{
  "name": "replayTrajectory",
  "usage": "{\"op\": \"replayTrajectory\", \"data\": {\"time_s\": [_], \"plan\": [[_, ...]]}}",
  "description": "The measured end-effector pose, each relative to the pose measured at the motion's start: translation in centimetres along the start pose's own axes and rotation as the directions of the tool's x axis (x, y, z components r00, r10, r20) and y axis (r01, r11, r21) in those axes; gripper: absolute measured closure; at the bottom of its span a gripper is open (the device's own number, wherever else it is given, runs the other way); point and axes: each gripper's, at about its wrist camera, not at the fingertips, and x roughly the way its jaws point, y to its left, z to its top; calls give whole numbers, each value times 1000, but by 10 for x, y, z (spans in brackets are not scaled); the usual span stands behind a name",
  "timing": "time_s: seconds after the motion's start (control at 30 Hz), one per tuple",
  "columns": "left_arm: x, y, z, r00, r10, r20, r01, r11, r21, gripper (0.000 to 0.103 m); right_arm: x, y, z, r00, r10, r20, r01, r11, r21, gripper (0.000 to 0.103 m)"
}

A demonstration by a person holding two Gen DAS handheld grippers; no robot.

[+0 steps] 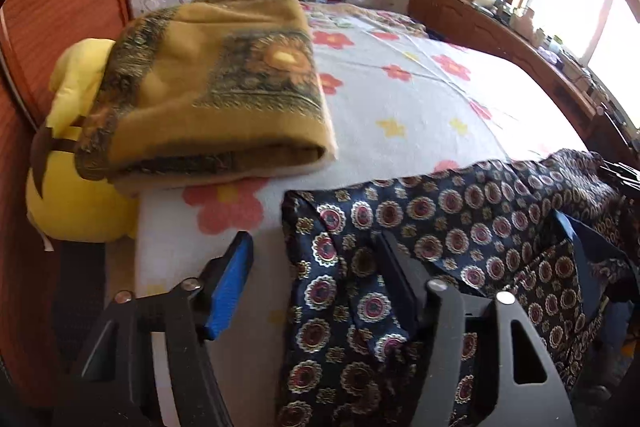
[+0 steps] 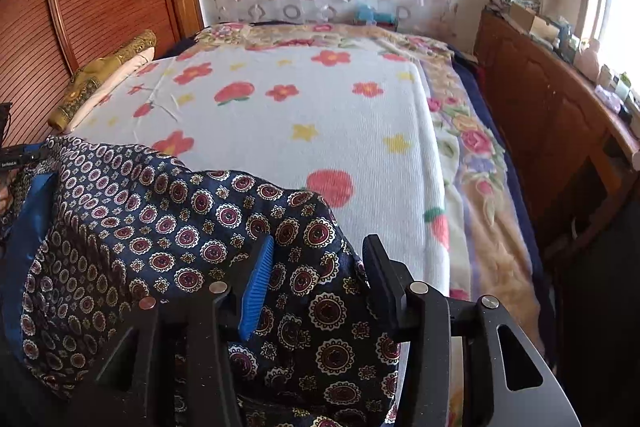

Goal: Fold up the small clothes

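Note:
A dark navy silky garment (image 1: 440,227) printed with round red-and-white medallions lies crumpled on the near part of the bed. Its bright blue lining shows at one side (image 2: 28,227). My left gripper (image 1: 316,259) hangs over the garment's left edge. Its jaws stand apart: the blue pad (image 1: 232,283) is over bare sheet, the black finger over cloth. My right gripper (image 2: 320,267) sits over the garment's (image 2: 160,207) right end. A hump of cloth lies between its spread jaws, and the pads do not pinch it.
The bed carries a white sheet with red flowers (image 1: 400,99). A folded mustard blanket (image 1: 208,83) and a yellow plush cushion (image 1: 76,187) lie at the left by the wooden headboard. A wooden cabinet (image 2: 540,115) with small items runs along the right under the window.

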Motion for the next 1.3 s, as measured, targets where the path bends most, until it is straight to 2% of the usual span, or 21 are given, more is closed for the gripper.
{"op": "replayTrajectory", "data": {"time_s": [0.2,0.37,0.43,0.77,0.93,0.97,1.0,1.03,1.07,1.17,1.3], "plan": [[-2,-14,0,1000,-4,-20,5,998,56,63,16,-11,8,997,67,-25,-66,997,38,55],[-5,-24,0,1000,-11,-24,13,995,101,89,26,-14,14,998,58,-39,-57,998,27,54],[-7,-27,-1,1000,-8,-22,11,993,116,93,28,-16,18,997,63,-38,-61,997,41,54],[-24,-35,-1,999,30,36,-35,989,144,95,44,1,22,1000,-2,-21,4,999,51,53],[-21,-36,-4,999,26,35,-31,989,145,98,46,7,20,999,12,-33,-12,1000,28,54],[-23,-37,-4,999,28,46,-35,988,147,98,45,8,20,999,23,-34,-22,1000,21,68],[-26,-39,-4,998,29,58,-37,989,145,98,44,10,18,998,43,-35,-43,999,11,76],[-29,-40,-2,997,23,76,-33,990,140,99,42,13,16,997,72,-42,-72,997,-1,90],[-35,-42,-1,995,18,94,-31,990,136,99,41,17,14,995,86,-48,-86,996,-13,95],[-62,-50,4,987,9,163,-30,991,132,99,26,32,9,996,83,-22,-85,993,-78,97],[-117,-64,18,956,-17,292,-31,987,159,99,-28,46,24,988,83,134,-70,992,-101,97]]}}
